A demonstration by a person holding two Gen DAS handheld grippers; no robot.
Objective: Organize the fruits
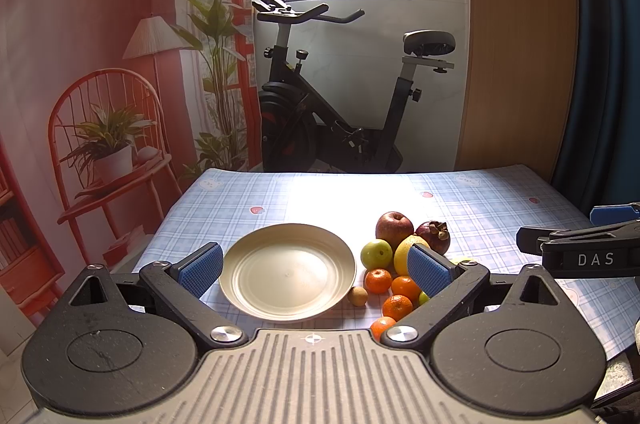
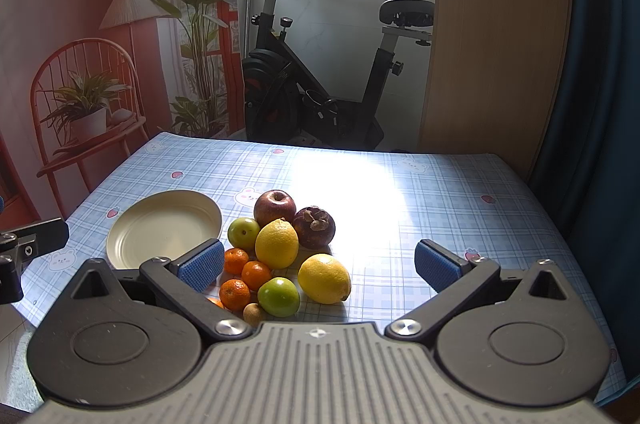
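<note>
A cream plate [image 1: 292, 272] [image 2: 164, 228] lies empty on the blue checked tablecloth. To its right is a pile of fruit: a red apple [image 2: 275, 206], a mangosteen [image 2: 314, 227], two lemons [image 2: 277, 243] [image 2: 324, 278], two green apples [image 2: 243, 233] [image 2: 279, 296], several mandarins [image 2: 256, 275] and a small longan [image 2: 253, 314]. My left gripper [image 1: 314, 268] is open and empty, held above the plate. My right gripper [image 2: 318, 266] is open and empty, just behind the fruit pile. In the left wrist view the fruit [image 1: 394, 224] sits at the right finger.
The table [image 2: 440, 192] ends at its far edge before an exercise bike [image 2: 320, 72]. A printed backdrop with a chair and plants hangs on the left. A wooden panel [image 2: 500, 24] and a dark blue curtain [image 2: 600, 64] stand at the right.
</note>
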